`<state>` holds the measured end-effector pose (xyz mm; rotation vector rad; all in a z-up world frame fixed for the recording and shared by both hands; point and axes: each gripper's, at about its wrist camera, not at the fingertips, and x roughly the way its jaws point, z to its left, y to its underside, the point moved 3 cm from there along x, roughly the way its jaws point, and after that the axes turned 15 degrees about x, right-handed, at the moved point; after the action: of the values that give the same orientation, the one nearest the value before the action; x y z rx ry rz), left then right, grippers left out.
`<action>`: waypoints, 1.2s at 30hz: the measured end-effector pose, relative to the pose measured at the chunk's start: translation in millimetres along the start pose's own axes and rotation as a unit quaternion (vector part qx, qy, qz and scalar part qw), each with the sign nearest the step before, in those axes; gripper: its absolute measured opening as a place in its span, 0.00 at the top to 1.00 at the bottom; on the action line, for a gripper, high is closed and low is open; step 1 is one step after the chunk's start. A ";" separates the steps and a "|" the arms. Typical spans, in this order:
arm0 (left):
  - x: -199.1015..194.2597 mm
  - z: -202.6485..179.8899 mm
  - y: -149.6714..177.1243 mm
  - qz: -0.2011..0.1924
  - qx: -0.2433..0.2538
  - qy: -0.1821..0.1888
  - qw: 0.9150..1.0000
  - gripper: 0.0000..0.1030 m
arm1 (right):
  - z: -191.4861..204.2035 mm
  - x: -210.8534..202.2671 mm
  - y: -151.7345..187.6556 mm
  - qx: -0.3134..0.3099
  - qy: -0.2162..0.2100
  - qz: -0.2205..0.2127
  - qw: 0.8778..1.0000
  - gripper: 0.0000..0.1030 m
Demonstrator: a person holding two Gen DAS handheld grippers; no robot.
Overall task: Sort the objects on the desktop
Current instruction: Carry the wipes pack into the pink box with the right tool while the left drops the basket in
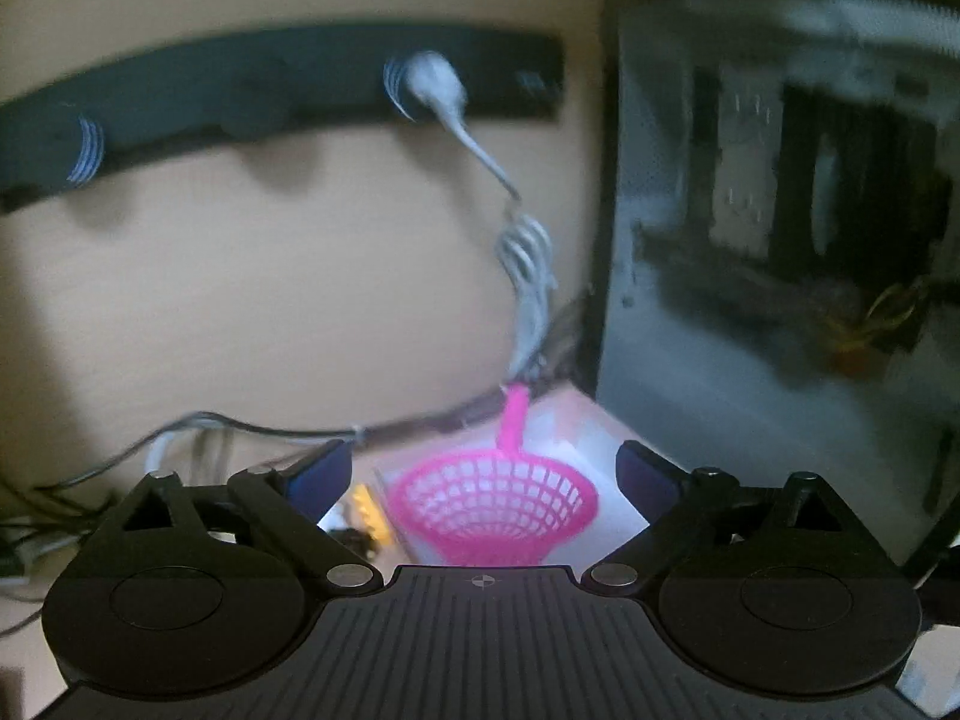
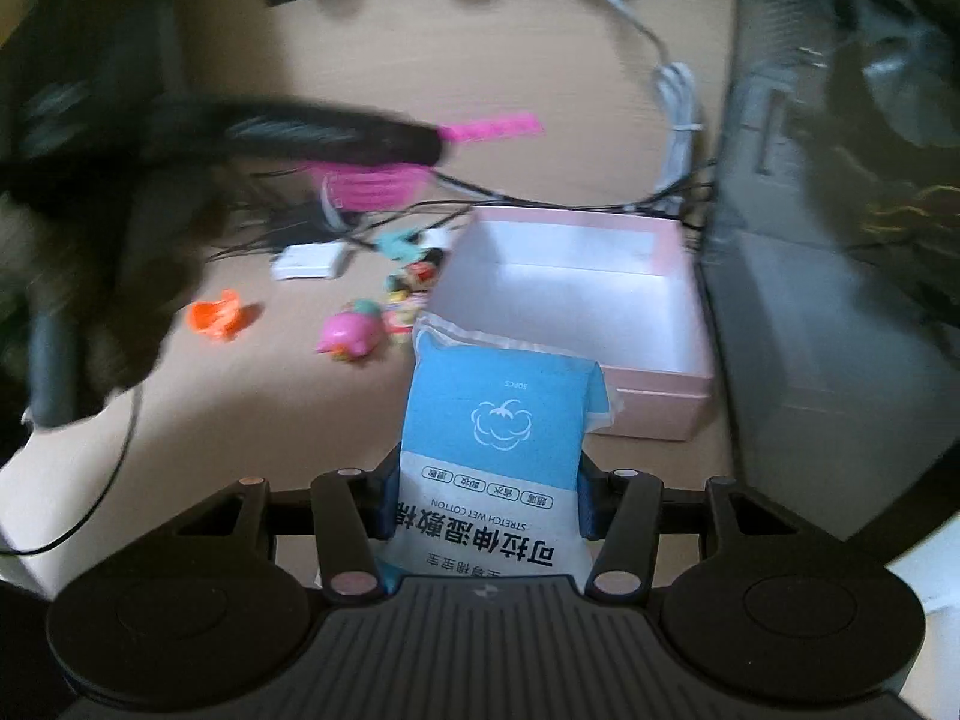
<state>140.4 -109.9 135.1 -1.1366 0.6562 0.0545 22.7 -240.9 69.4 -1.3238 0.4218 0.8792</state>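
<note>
A pink plastic strainer (image 1: 492, 504) sits between the wide-spread fingers of my left gripper (image 1: 483, 462), handle pointing away. A small gap shows on each side, so the pads do not press it. In the right wrist view the strainer (image 2: 372, 186) is off the desk under the blurred left fingers (image 2: 360, 135). My right gripper (image 2: 489, 480) is shut on a blue and white wet-wipe pack (image 2: 498, 414), held upright before the pink box (image 2: 654, 402). That box (image 1: 591, 462) has a white inside with nothing in it.
Left of the box lie an orange toy (image 2: 216, 312), a pink toy (image 2: 351, 339), several small figures (image 2: 414, 276) and a white adapter (image 2: 306, 261). A black computer case (image 2: 840, 300) stands right of the box. A power strip (image 1: 270, 96), white cable (image 1: 528, 258) and tangled wires line the back.
</note>
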 end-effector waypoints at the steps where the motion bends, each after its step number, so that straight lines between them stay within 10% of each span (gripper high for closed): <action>1: 1.5 -1.3 4.5 0.005 -0.001 0.001 1.000 0.04 | -1.8 -0.3 0.2 0.004 0.006 -0.004 1.000 0.50; 16: -62.3 13.5 185.0 0.139 -0.081 -0.075 0.984 0.02 | -8.0 95.2 -105.6 0.087 0.008 -0.020 0.996 0.50; 23: -87.6 32.7 215.7 0.163 -0.121 -0.118 0.972 0.01 | -12.2 143.1 -127.9 0.030 0.138 -0.041 0.989 0.37; 32: -96.8 48.5 225.8 0.181 -0.159 -0.144 0.960 0.01 | 100.0 129.9 -67.8 -0.117 -0.028 -0.035 0.992 0.46; 36: -105.1 51.0 225.6 0.185 -0.167 -0.154 0.956 0.01 | 138.4 166.8 -49.7 -0.155 -0.008 -0.036 0.987 0.56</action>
<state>-3.4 62.6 16.4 -1.2793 0.5832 0.6711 135.5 -57.3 14.6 -1.6056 0.2270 0.9189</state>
